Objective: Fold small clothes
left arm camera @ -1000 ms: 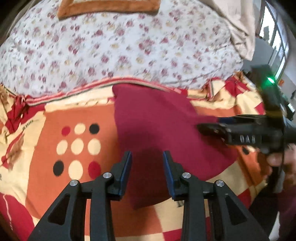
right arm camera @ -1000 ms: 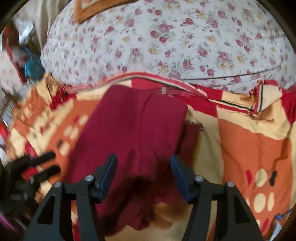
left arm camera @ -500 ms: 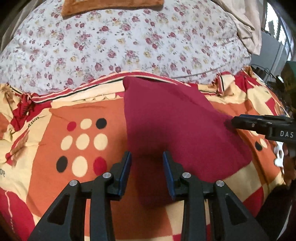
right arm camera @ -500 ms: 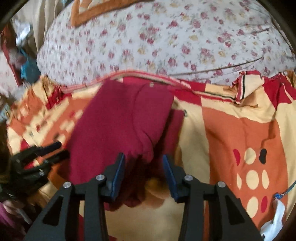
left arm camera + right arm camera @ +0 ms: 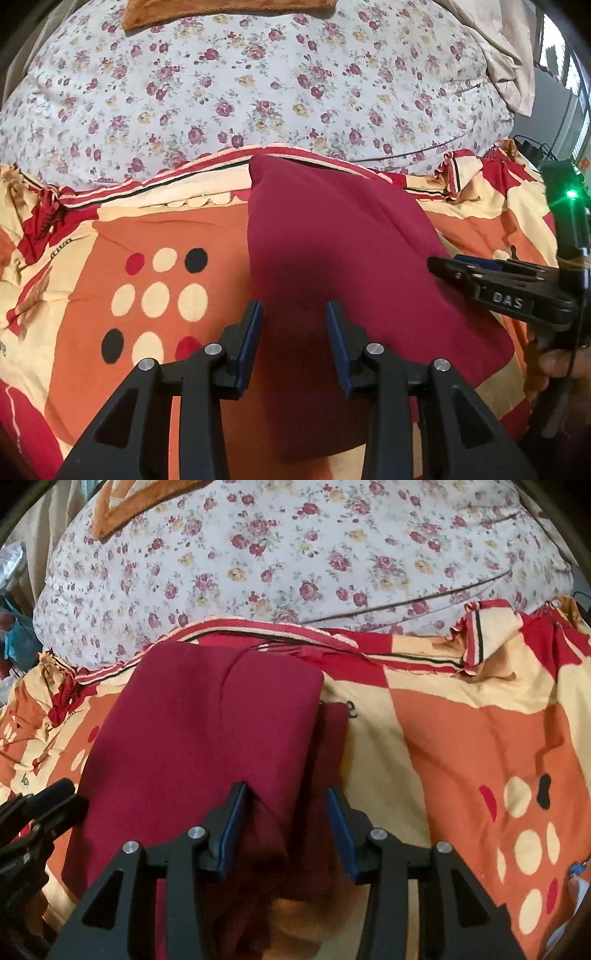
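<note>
change: right gripper (image 5: 284,825) has dropped onto the maroon garment's (image 5: 207,738) right edge, jaws released astride a fold | left gripper (image 5: 293,339) jaws released, just opened slightly, over cloth | garment: half-folded on bed blanket (image 5: 480,738) | next: likely pinch, fold over

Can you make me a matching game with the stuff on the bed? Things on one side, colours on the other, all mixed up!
Things:
1. folded garment
2. floral quilt
3. patterned blanket
4. pads on the right gripper

Colours:
A. white with small red and yellow flowers
B. blue
C. plain dark red
D. orange, cream and red with dots

Pairs: 1-C, 2-A, 3-D, 4-B
</note>
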Demonstrator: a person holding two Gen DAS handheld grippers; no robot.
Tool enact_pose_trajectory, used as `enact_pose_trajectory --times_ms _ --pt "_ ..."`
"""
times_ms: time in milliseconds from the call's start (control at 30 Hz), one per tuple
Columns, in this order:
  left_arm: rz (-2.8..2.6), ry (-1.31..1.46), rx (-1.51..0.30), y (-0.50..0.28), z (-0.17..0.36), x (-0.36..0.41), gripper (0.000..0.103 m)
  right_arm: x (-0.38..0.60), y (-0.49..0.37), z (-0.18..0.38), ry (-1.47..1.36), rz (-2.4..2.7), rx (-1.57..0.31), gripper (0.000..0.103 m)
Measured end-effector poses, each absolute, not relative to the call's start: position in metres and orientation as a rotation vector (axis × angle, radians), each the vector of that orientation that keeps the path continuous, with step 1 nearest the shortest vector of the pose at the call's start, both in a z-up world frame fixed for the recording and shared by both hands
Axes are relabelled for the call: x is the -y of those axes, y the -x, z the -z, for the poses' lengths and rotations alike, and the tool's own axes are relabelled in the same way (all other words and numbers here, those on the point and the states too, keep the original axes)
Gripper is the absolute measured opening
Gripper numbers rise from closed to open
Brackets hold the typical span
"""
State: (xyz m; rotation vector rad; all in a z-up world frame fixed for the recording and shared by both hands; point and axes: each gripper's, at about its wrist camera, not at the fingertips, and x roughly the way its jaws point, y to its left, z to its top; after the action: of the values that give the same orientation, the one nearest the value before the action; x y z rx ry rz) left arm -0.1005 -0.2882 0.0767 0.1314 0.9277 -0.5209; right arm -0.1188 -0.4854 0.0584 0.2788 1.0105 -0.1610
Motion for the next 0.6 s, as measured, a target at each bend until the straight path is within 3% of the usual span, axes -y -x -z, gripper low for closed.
enact_pose_trajectory --times_ms 300,600 --pt "0.506 -0.117 -0.935 0.103 -0.08 0.287 0.015 0.472 0.136 -0.079 -0.232 0.11 -1.014 0.021" --pt "0.518 -0.107 -0.938 0.111 -0.086 0.283 0.015 0.471 0.158 -0.081 -0.282 0.097 -0.998 0.02"
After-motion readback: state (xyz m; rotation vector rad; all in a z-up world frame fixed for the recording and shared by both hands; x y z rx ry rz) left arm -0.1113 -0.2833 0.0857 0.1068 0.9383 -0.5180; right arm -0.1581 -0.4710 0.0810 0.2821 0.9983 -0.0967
